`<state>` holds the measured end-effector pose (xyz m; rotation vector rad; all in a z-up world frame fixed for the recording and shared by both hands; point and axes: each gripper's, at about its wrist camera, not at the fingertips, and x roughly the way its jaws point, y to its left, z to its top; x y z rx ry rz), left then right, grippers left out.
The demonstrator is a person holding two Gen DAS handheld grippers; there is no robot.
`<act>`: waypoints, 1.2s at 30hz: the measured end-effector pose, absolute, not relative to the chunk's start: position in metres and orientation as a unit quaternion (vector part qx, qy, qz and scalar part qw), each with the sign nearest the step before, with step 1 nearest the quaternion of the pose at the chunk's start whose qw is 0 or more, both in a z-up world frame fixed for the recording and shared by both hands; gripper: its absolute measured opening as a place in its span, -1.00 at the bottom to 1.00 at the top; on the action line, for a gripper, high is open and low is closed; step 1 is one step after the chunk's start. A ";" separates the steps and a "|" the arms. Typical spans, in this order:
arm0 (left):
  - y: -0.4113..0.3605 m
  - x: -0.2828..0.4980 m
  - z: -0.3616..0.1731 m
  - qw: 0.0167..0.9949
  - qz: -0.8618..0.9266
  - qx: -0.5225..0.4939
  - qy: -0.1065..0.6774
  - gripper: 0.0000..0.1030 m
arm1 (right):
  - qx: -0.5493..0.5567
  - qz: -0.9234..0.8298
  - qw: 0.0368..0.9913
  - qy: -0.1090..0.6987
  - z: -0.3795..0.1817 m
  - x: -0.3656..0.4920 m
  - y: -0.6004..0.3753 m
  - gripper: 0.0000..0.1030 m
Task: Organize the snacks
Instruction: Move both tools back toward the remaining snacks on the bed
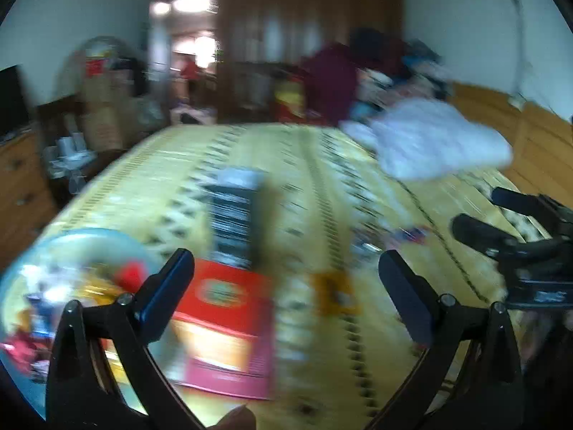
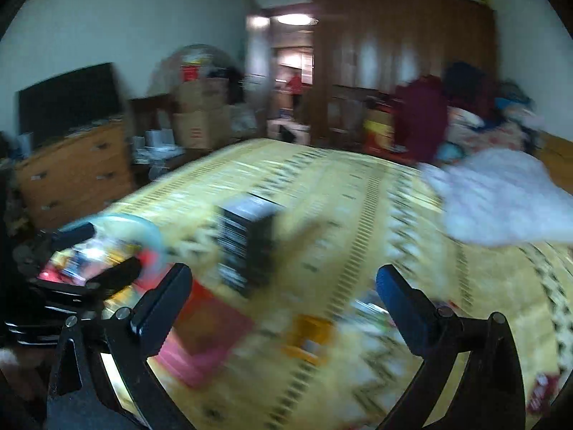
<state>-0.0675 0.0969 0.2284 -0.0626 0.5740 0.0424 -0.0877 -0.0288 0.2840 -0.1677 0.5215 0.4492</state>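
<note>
Both views are blurred by motion. On the yellow patterned bedspread (image 1: 322,165) lie a red box (image 1: 229,326) (image 2: 211,333), a dark upright box (image 1: 238,215) (image 2: 247,243), a small orange packet (image 1: 335,294) (image 2: 309,335) and small wrappers (image 1: 408,234). A light blue bowl (image 1: 68,247) (image 2: 121,225) at the left holds several colourful snacks. My left gripper (image 1: 286,272) hangs open above the red box and the orange packet, holding nothing. My right gripper (image 2: 283,290) is open and empty too, over the same spot. Each gripper shows at the edge of the other's view, the right one (image 1: 501,222) and the left one (image 2: 89,251).
A white pillow or cloth (image 1: 437,139) (image 2: 501,197) lies at the bed's far right. Beyond stand a wooden wardrobe (image 2: 401,53), piled clothes (image 2: 465,107), cardboard boxes (image 2: 200,118), a chest of drawers (image 2: 71,168) with a dark screen (image 2: 68,96), and an open doorway (image 1: 193,46).
</note>
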 end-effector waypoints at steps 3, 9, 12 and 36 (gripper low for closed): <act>0.048 -0.051 0.196 0.945 -0.036 -0.020 0.325 1.00 | -0.071 0.157 0.939 0.297 0.246 -0.079 -0.092 1.00; 0.000 -0.018 0.116 0.906 -0.065 -0.017 0.417 1.00 | -0.072 0.083 0.911 0.398 0.145 -0.068 -0.178 1.00; 0.002 -0.008 0.081 0.895 -0.032 -0.013 0.445 1.00 | -0.055 0.069 0.896 0.435 0.097 -0.062 -0.203 1.00; 0.006 0.007 0.002 0.889 0.024 -0.016 0.458 1.00 | -0.036 0.068 0.892 0.445 0.015 -0.043 -0.218 1.00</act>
